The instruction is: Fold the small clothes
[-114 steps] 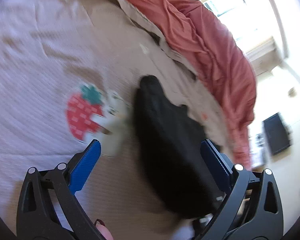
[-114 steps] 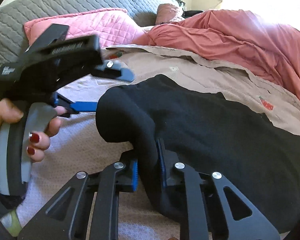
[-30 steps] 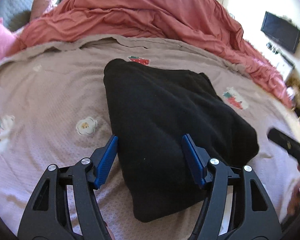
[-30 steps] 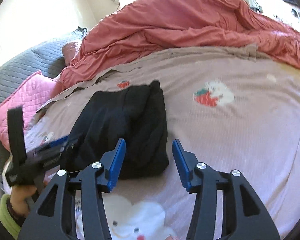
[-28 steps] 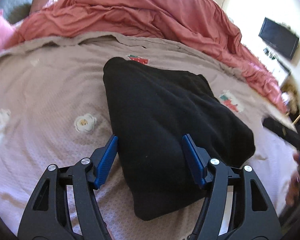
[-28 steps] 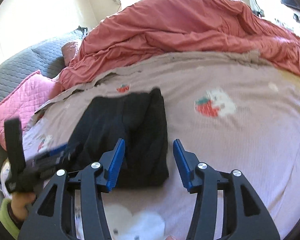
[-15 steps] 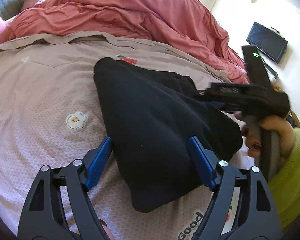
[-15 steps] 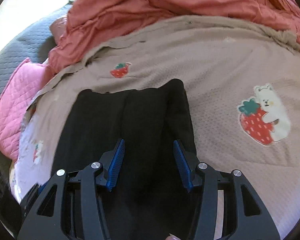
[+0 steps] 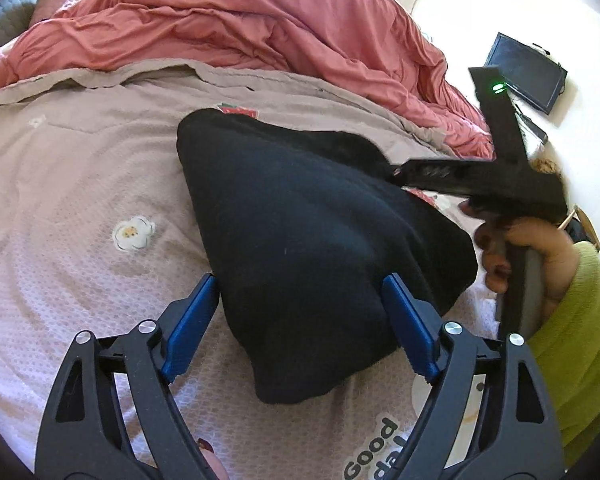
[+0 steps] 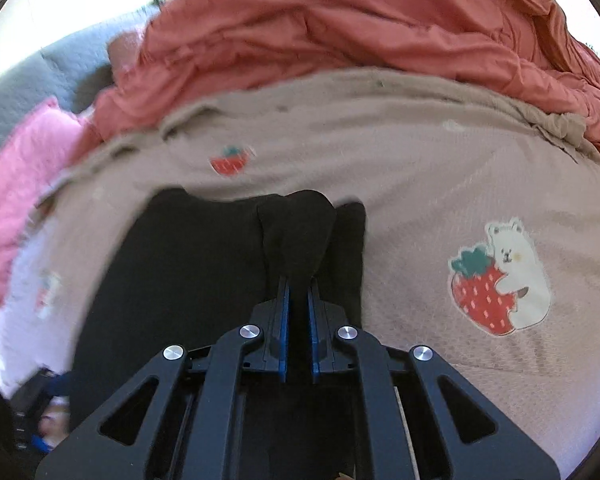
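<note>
A black garment [image 9: 308, 232] lies folded on the mauve bed blanket [image 9: 80, 184]. My left gripper [image 9: 300, 304] is open, its blue pads on either side of the garment's near end, over it. In the right wrist view my right gripper [image 10: 298, 292] is shut on a raised fold of the black garment [image 10: 296, 232] near its right edge. The right gripper's body [image 9: 496, 184] shows in the left wrist view at the garment's far right side, held by a hand in a green sleeve.
A rumpled salmon duvet [image 9: 240, 28] lies along the far side of the bed. A pink pillow [image 10: 16, 168] and grey headboard [image 10: 40, 80] are at the left. The blanket [image 10: 440, 184] carries strawberry and bear prints [image 10: 500, 276]. A dark screen [image 9: 528, 72] stands beyond the bed.
My right gripper moved in over the garment's right edge and closed on a fold of it, which now stands up. My left gripper stayed open over the near end, shifting slightly.
</note>
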`<state>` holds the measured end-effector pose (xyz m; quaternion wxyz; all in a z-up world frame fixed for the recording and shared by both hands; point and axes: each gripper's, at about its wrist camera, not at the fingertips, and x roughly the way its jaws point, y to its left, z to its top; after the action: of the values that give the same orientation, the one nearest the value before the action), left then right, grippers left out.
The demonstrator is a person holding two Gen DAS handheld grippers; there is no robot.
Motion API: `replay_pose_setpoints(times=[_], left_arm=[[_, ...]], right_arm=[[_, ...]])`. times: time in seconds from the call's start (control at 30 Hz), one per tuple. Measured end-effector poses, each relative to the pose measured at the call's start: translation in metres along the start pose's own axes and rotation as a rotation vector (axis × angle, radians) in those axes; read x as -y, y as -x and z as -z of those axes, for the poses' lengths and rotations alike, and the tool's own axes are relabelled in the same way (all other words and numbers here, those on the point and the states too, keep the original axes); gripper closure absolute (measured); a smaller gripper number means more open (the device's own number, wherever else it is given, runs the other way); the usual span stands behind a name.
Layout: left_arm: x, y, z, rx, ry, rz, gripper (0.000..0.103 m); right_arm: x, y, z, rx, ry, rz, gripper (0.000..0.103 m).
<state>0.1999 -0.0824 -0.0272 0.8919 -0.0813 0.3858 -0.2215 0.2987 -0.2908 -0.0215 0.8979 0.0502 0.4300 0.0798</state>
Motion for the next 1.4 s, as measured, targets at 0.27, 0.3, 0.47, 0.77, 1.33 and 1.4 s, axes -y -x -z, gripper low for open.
replay_pose_setpoints(times=[0.27,0.3,0.47,0.77,1.33,1.4], left_arm=[[-0.004,0.005,-0.002,0.003,0.016,0.007,0.027],[-0.004,0.008,-0.002,0.008,0.015,0.007,0.027],[-0.008,0.021,-0.007,0.044,0.030,-0.004,0.027],[-0.018,0.029,-0.007,0.051,0.067,-0.019,0.027],[-0.027,0.026,-0.007,0.020,0.092,-0.033,0.027],[-0.025,0.021,-0.004,0.000,0.086,-0.037,0.027]], right_arm=[[0.009,0.035,0.008,0.085,-0.009,0.002,0.080],[0.011,0.046,0.012,0.103,-0.013,-0.019,0.080],[0.018,0.082,0.036,0.109,-0.051,-0.128,0.080],[0.004,0.097,0.066,0.061,-0.024,-0.216,0.065],[-0.002,0.079,0.071,0.016,0.000,-0.222,0.051],[-0.002,0.074,0.072,0.008,0.003,-0.227,0.051]])
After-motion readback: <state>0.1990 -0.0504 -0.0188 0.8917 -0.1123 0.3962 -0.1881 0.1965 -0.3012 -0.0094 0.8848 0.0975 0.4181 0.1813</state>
